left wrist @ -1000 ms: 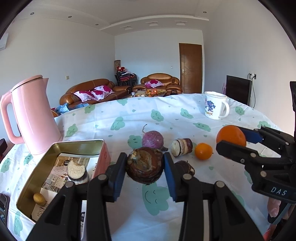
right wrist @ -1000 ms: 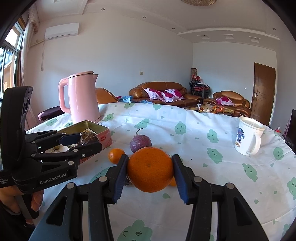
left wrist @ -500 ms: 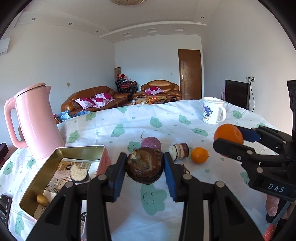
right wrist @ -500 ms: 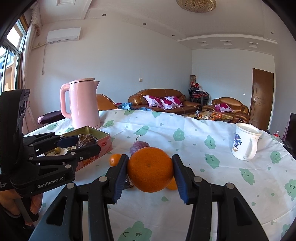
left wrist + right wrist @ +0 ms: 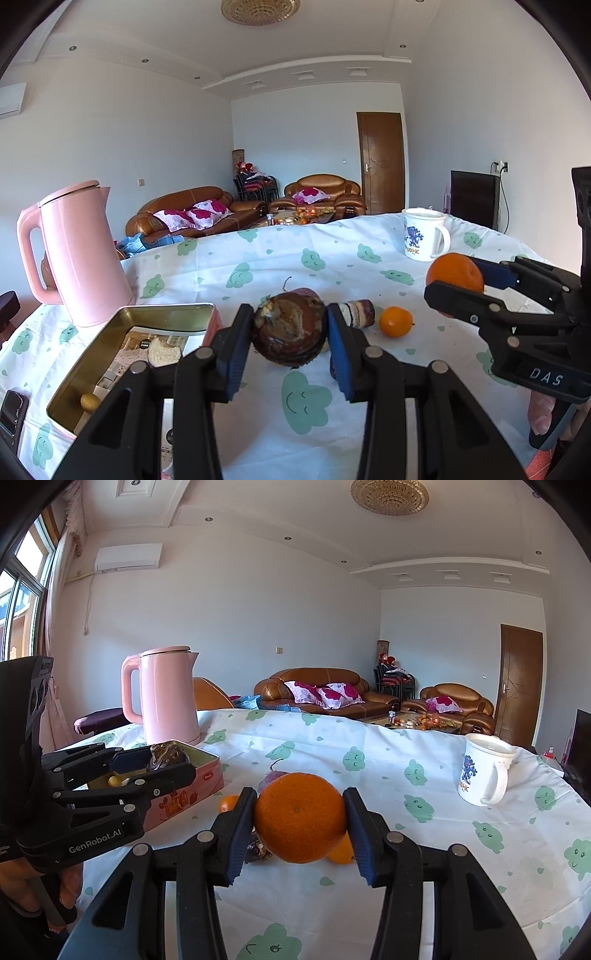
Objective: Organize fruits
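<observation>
Pinching dark, blotchy round fruit point(image 5: 290, 334) between blue pads, left hand-held gripper point(image 5: 290, 338) hovering above tabletop point(image 5: 258, 258). Right hand-held gripper point(image 5: 300, 825) clamping large orange point(image 5: 300, 821), also aloft. Open tin point(image 5: 110, 339) lying just left of and below left hand-held gripper, nearer that hand; long axis running away from camera. Likely next: carrying dark fruit leftward over tin rim. Small orange point(image 5: 395, 321) and purple fruit point(image 5: 271, 777) waiting on tabletop.

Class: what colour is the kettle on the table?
Pink; the kettle shows best in the right wrist view.
</observation>
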